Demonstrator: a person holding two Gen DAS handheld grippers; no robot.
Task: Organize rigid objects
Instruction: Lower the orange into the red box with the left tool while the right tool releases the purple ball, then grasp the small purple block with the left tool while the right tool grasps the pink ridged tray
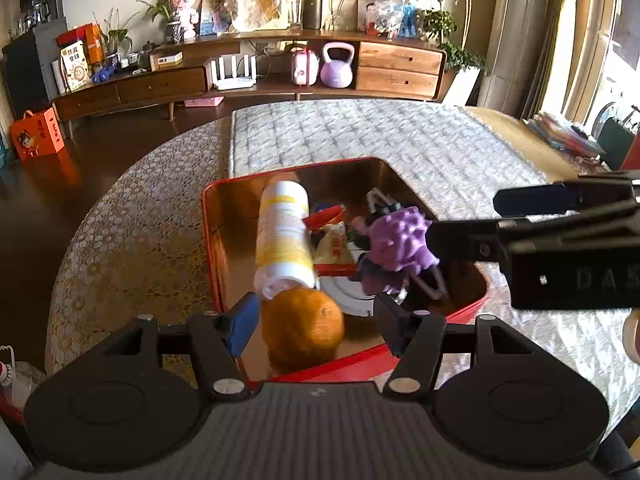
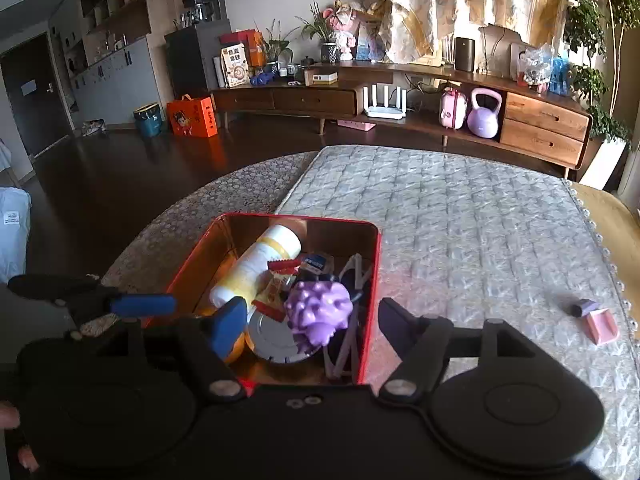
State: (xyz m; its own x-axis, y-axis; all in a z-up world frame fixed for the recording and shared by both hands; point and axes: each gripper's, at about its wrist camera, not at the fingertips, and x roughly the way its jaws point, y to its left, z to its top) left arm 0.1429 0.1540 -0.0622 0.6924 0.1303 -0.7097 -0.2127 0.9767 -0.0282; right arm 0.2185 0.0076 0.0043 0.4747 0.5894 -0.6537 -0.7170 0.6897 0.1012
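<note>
**A:** Eyes on the red tin box (image 2: 370,280), square, rounded corners, shiny copper-gold inside, sitting on the table (image 2: 480,220) at the edge of the quilted grey mat (image 1: 380,132). What's in it?

**B:** Packed! A white bottle with yellow bands (image 1: 284,232) lies on its side along the left half. An orange (image 1: 302,330) sits in the near corner, touching the bottle's near end. Beside it a round white-and-grey disc (image 2: 276,340), flat on the bottom.

**A:** And that purple thing?

**B:** A knobbly purple spiky ball (image 2: 318,312), resting on top of the pile, right of the bottle. Between them a red-and-yellow snack packet (image 1: 332,240), and behind that a small blue-and-white sachet (image 2: 316,262). Lilac-and-white folding struts (image 2: 344,356) lean along the right wall.

**A:** Fingers?

**B:** Left gripper (image 1: 312,320) hangs over the near edge, its blue-padded fingers (image 1: 242,322) spread to either side of the orange, not pressing it. Released. Right gripper (image 2: 312,320) is spread wide above the ball and disc, pads clear of both. Nothing held.

**A:** Anything outside the box?

**B:** A small pink-and-purple piece (image 2: 596,320) lies well apart on the mat, off to the right. Beyond the table, a long wooden sideboard (image 2: 400,80) with a lilac kettlebell (image 2: 484,114) on its lower shelf.
</note>
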